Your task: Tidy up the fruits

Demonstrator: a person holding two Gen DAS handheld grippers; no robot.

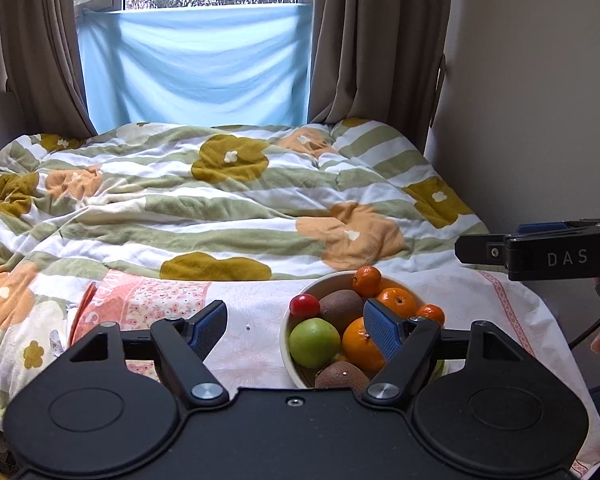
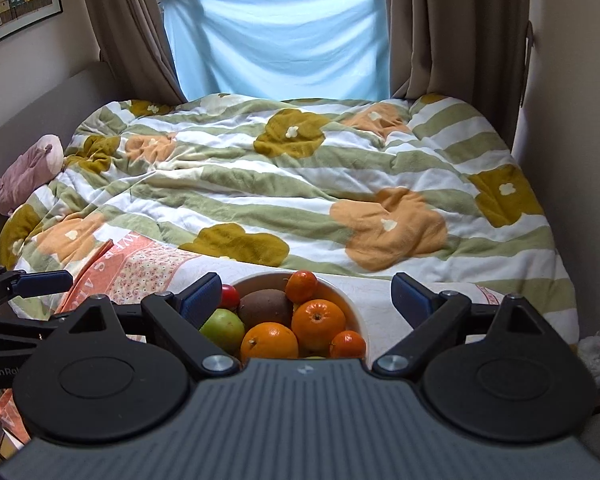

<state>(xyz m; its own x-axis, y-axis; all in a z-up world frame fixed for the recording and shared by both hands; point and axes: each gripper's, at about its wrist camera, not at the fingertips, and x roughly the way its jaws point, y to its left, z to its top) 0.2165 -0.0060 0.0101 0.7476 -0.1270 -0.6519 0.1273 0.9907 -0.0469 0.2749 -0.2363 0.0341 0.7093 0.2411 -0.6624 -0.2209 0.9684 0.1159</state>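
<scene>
1. A flowered quilt (image 1: 228, 200) covers the bed from the near cloth to the curtains (image 1: 364, 40) and window at the far end. A plain wall closes the right side, and a padded headboard runs along the left. The quilt's broad middle lies bare.
2. The cream bowl (image 2: 356, 312) sits on a pale patterned cloth (image 1: 252, 304) at the bed's near edge, with bare cloth to its left and right.
3. The left gripper (image 1: 296, 328) has its jaws apart with nothing between the pads. The bowl lies just beyond and below its right finger, which hides part of a large orange (image 1: 358, 346).
4. The right gripper (image 2: 308, 300) stands wide open and empty. The bowl lies below the gap, nearer its left finger.
5. The bowl stands upright, mouth up, heaped with a green apple (image 1: 314, 342), a red fruit (image 1: 304, 306), kiwis (image 1: 340, 308) and oranges. Round as it is, it shows no long axis.
</scene>
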